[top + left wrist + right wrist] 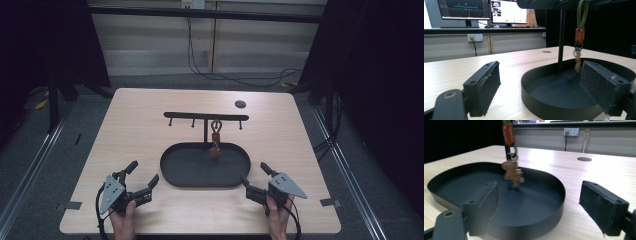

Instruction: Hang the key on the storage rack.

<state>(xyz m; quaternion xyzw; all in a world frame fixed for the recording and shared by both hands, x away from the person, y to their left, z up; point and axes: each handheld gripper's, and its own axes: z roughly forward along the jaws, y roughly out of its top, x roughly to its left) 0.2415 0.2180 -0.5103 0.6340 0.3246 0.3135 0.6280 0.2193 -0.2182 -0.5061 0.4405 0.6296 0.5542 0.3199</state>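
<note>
A black oval tray [192, 170] lies mid-table, and a black T-shaped rack [206, 116] rises from its far side. From one hook hangs a keychain [215, 137] with a green loop, an orange tag and a brown charm, dangling over the tray. My left gripper [143, 173] rests on the table left of the tray, open and empty. My right gripper [253, 173] sits at the tray's right end, also open and empty. In the left gripper view the jaws [540, 85] frame the tray's wall [544, 110] and the keychain [579, 45]. In the right gripper view the jaws [539, 205] stand wide before the tray [544, 225], with the blurred keychain [511, 170] beyond.
A small round hole [240, 104] marks the table's far right. Cables trail on the floor behind the table. Monitors [464, 10] stand on a bench beyond the table's far edge. Bare wood surrounds the tray on all sides.
</note>
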